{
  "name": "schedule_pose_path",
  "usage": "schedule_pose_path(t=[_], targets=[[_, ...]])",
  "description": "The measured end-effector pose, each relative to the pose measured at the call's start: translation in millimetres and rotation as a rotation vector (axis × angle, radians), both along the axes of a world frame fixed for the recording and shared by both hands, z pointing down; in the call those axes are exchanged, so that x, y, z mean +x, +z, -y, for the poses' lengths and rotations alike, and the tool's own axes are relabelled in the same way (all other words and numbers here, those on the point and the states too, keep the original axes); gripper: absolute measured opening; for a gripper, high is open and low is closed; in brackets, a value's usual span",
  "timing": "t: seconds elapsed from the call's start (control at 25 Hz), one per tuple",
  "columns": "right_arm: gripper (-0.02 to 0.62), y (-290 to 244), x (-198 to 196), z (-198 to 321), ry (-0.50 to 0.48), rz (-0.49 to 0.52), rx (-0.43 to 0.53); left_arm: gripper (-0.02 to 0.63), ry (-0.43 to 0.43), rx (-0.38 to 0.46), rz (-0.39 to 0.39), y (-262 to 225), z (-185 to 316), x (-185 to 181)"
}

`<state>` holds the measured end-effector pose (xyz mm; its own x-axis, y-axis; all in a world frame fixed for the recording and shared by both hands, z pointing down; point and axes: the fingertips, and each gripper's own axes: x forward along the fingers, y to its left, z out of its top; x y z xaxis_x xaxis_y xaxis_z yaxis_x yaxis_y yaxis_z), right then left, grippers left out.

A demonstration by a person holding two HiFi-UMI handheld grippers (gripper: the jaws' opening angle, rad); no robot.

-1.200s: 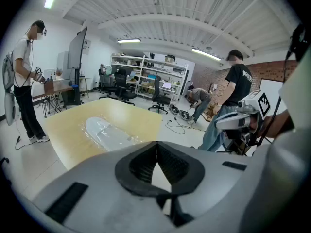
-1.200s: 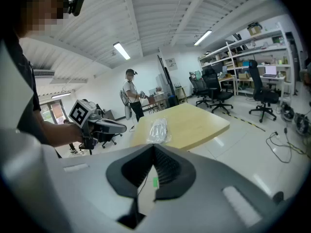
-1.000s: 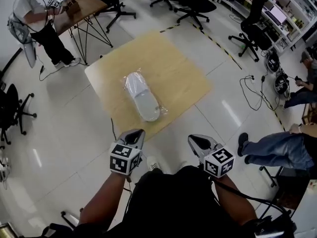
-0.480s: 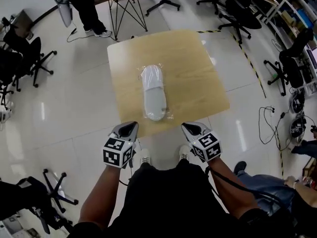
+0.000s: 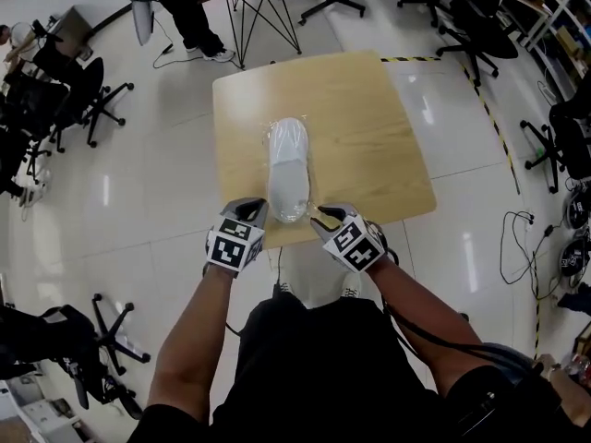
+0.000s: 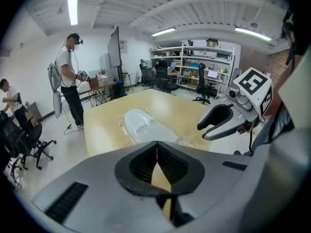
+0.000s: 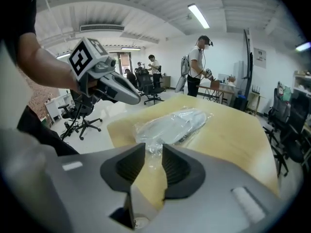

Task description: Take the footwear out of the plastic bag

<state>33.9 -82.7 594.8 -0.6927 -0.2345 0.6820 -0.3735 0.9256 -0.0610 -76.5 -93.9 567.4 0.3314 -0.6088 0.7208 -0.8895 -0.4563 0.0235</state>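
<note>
My right gripper has just been opening its jaws. They stand apart now with nothing pinched, and the crumpled near end of the plastic bag sits just ahead of the gap. My left gripper is closed tight on nothing. In the head view it hovers at the lower edge of the worktop, just left of the bag's near end. The white shoe lies inside the bag at the middle of that frame, pointing away from me, with its near end between the two grippers.

I judge the step in hand to be a first hold on the bag. To do it well, I would ease the right gripper forward until only loose film, not the shoe, lies between the pads, then close on a good bunch, since thin film slips. The left gripper must open before it can help. I cannot tell which end is the bag's mouth, so I would check before pulling. The shoe lies close to the worktop's edge, so any drag toward me should be gentle.
</note>
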Motion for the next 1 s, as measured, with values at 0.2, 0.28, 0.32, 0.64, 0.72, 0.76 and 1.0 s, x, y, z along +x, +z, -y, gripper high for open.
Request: schedule_pose_path(t=[0.2, 0.28, 0.32, 0.64, 0.72, 0.76, 1.0], targets=[[0.133, 18, -13, 0, 0.019, -0.083, -0.015, 0.008, 0.207, -0.009, 0.102, 14, 16, 16], [0.133, 21, -19, 1, 0.009, -0.122, -0.002, 0.009, 0.313, -0.007, 0.141, 21, 25, 20], [0.128, 23, -21, 3, 0.003, -0.143, 0.011, 0.009, 0.372, -0.004, 0.164, 24, 30, 22], [0.083, 37, -22, 5, 0.009, -0.245, 0.016, 0.06, 0.796, -0.055, 0.32, 66, 37, 59], [0.058, 41, -21, 6, 0.01, -0.265, 0.026, 0.06, 0.795, -0.097, 0.335, 78, 41, 56], [0.032, 42, -21, 6, 0.007, -0.275, 0.034, 0.063, 0.779, -0.113, 0.316, 82, 42, 55], [0.002, 35, -21, -5, -0.136, -0.345, 0.189, 0.043, 0.668, -0.128, 0.168, 80, 46, 55]])
